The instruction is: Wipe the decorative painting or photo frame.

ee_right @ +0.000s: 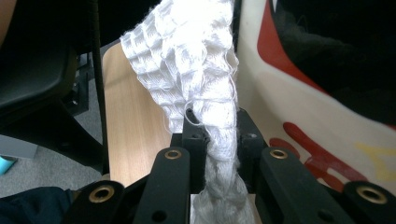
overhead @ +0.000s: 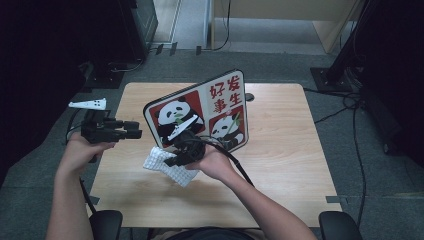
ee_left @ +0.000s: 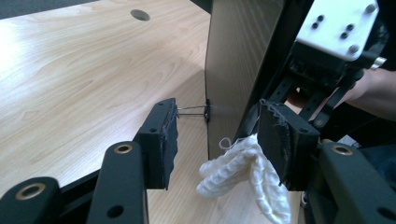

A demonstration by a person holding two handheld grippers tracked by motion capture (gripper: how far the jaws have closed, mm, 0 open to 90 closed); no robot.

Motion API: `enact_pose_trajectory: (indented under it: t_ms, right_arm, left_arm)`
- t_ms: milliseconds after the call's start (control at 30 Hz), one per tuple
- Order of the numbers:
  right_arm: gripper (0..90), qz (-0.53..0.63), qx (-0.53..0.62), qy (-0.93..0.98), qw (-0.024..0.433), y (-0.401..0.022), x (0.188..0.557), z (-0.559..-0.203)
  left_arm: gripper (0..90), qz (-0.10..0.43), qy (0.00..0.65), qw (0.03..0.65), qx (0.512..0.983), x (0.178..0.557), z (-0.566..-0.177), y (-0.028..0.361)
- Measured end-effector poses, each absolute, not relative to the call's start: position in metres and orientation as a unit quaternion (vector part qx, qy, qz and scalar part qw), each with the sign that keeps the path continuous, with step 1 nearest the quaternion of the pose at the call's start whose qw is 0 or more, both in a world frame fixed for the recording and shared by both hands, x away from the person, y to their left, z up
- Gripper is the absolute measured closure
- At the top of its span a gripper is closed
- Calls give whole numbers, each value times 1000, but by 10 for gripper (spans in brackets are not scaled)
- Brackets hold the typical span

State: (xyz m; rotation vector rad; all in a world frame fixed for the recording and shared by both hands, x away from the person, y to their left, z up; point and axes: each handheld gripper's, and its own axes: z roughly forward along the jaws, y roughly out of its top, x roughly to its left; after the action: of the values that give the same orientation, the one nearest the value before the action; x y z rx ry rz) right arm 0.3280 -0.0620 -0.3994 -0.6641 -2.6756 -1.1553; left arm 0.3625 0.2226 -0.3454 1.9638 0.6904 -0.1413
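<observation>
A panda picture board [overhead: 225, 95] with red characters stands tilted back on the wooden table [overhead: 285, 150]. My right gripper [overhead: 181, 154] is at the board's lower front face, shut on a white waffle cloth [overhead: 167, 167] that hangs down to the tabletop. Seen from the right gripper [ee_right: 219, 135] itself, the cloth [ee_right: 187, 56] is pinched between the jaws, beside the board's face [ee_right: 299, 93]. My left gripper [overhead: 136, 131] hovers over the table's left edge, open, pointing at the board's left edge. Between its spread jaws [ee_left: 219, 126] I see the board's edge [ee_left: 233, 56] and the cloth [ee_left: 243, 168].
A thin wire prop [ee_left: 191, 109] sticks out of the board's back. A cable hole [overhead: 249, 96] lies in the table behind the board. Chair armrests [overhead: 106, 222] [overhead: 340, 225] flank the near edge. Cables [overhead: 352, 115] run over the floor to the right.
</observation>
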Motion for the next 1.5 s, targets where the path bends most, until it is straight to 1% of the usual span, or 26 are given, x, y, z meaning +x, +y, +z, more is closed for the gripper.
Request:
enact_pose_trajectory:
  t_ms: [633, 800, 900, 1167, 1500]
  right_arm:
    - [796, -387, -222, -892, 72, -66, 325, -415]
    - [796, -385, -222, -893, 74, -66, 324, -419]
    - [796, -382, -224, -894, 73, -66, 324, -421]
    - [796, -382, -224, -893, 75, -67, 322, -428]
    - [796, -379, -229, -893, 79, -68, 320, -442]
  left_arm:
    - [506, -67, 256, 501, 824, 360, -339, 201]
    - [528, -77, 259, 506, 819, 361, -340, 196]
    - [559, -82, 258, 504, 820, 362, -343, 192]
    - [609, -82, 253, 501, 824, 363, -345, 183]
    - [645, -87, 251, 495, 827, 365, -350, 174]
